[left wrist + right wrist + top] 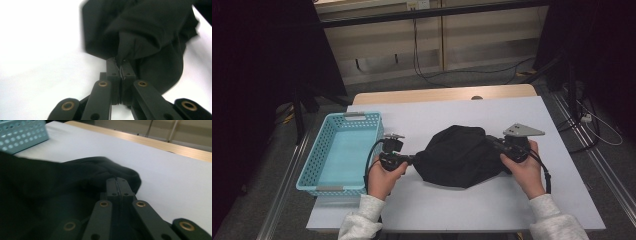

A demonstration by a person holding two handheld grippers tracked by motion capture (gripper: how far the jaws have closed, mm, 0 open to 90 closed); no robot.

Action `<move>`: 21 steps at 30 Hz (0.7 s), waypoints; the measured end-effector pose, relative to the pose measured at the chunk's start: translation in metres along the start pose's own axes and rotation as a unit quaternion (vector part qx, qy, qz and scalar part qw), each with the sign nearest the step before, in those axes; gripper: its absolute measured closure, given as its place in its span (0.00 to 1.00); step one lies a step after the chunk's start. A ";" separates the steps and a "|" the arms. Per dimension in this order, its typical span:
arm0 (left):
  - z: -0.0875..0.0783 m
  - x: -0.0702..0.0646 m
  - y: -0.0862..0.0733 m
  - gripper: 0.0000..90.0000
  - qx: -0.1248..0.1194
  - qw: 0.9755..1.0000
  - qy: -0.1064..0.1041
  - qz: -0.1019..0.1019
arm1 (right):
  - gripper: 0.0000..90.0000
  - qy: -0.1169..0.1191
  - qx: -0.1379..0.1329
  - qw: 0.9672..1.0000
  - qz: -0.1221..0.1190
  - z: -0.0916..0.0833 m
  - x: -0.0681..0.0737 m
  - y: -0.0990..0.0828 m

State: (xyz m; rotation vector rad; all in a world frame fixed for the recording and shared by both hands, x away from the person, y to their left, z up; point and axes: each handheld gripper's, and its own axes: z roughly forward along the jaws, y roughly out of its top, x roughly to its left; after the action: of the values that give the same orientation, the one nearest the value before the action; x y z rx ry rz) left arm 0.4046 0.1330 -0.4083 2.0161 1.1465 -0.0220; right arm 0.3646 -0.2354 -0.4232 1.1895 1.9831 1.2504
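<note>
Black cloth [459,155] edges in both claws

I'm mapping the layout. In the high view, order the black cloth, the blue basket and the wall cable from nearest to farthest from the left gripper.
1. Black cloth: pinched in the left gripper, on its right.
2. Blue basket: just to its left on the table.
3. Wall cable: far behind the table, on the floor and wall.
</note>
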 end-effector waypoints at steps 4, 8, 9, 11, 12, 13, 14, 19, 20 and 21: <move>0.005 0.002 -0.003 0.98 0.007 1.000 0.000 -0.001 | 0.99 -0.001 0.009 1.000 -0.010 0.005 0.006 -0.001; 0.013 0.001 -0.007 0.89 0.010 1.000 0.001 0.008 | 0.99 -0.022 0.002 1.000 0.007 0.000 -0.007 -0.004; 0.015 0.000 -0.007 0.80 0.010 1.000 -0.001 0.006 | 0.99 -0.030 -0.001 0.999 0.014 -0.003 -0.012 -0.004; 0.018 -0.002 -0.009 0.73 0.016 1.000 -0.004 0.012 | 0.99 -0.042 -0.001 0.999 0.018 -0.004 -0.017 -0.006; 0.021 -0.004 -0.010 0.69 0.021 1.000 -0.006 0.017 | 0.99 -0.046 0.000 0.999 0.022 -0.005 -0.020 -0.008; 0.022 -0.005 -0.011 0.63 0.022 1.000 -0.004 0.020 | 0.99 -0.051 0.003 0.998 0.025 -0.005 -0.023 -0.009; 0.025 -0.007 -0.012 0.62 0.030 0.999 -0.005 0.024 | 0.99 -0.056 0.003 0.998 0.025 -0.006 -0.024 -0.010; 0.034 -0.010 -0.018 0.55 0.051 0.998 -0.002 0.034 | 0.99 -0.063 -0.002 0.997 0.033 -0.010 -0.031 -0.011; 0.036 -0.011 -0.019 0.54 0.055 0.998 0.003 0.036 | 0.99 -0.064 -0.003 0.997 0.033 -0.010 -0.031 -0.011; 0.037 -0.011 -0.020 0.54 0.055 0.998 0.004 0.035 | 0.99 -0.066 -0.004 0.997 0.031 -0.011 -0.032 -0.010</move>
State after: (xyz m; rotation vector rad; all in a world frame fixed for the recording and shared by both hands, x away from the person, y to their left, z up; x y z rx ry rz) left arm 0.3968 0.1071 -0.4416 2.1545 1.0997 -0.0420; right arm 0.3674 -0.2698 -0.4284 1.3038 1.8571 1.1770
